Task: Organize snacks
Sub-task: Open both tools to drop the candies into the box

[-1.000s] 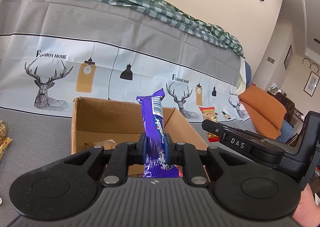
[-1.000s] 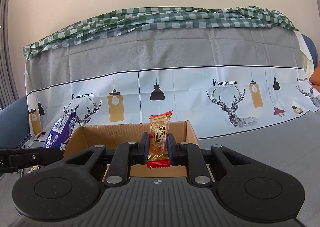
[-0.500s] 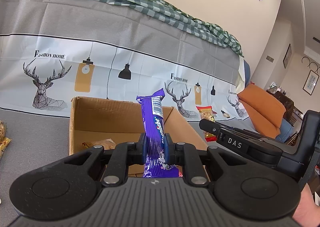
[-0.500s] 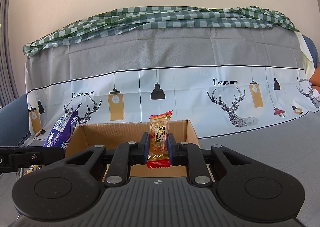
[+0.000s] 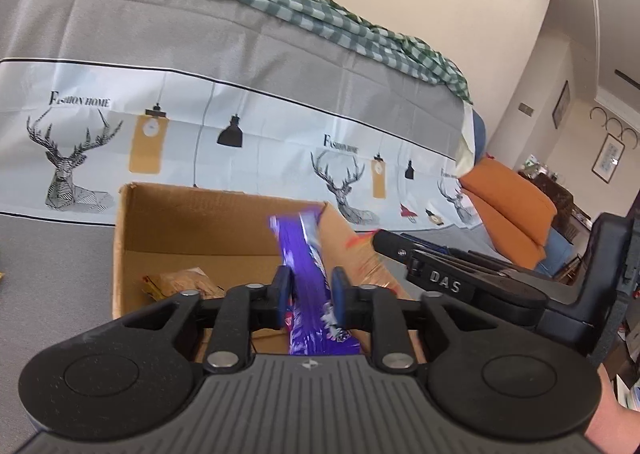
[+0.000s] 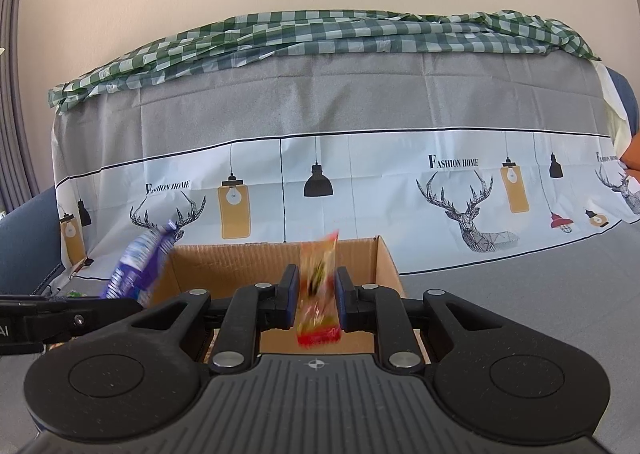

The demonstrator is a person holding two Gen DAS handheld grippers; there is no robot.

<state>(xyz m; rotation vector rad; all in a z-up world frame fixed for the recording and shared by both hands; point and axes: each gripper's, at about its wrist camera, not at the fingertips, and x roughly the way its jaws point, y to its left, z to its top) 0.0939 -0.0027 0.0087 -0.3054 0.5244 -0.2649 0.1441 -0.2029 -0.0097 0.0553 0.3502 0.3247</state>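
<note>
Since half a second ago both my claws have spread, and the two snacks that sat pinched and sharp between the pads are now blurred streaks dropping free. My left gripper [image 5: 307, 286] stands with a gap on either side of the purple snack bar [image 5: 306, 270], which is smeared and tilted above the cardboard box [image 5: 208, 222]. My right gripper [image 6: 317, 296] has likewise parted, its pads clear of the red-and-gold snack packet [image 6: 319, 294], which hangs blurred between them over the box's near edge. Both views have also tipped down a little, so more of the box's inside shows than before.

Behind everything stands the sofa back under the grey deer-print cover [image 5: 240, 94], with a green checked cloth [image 6: 320, 34] bunched along its top. The box sits on the grey covered seat in front of it. Inside the box, by its left wall, lies a tan snack packet [image 5: 180, 282]. In the left view my right gripper reaches in from the right and hides the box's far right corner; beyond it sit orange cushions [image 5: 508, 206].
</note>
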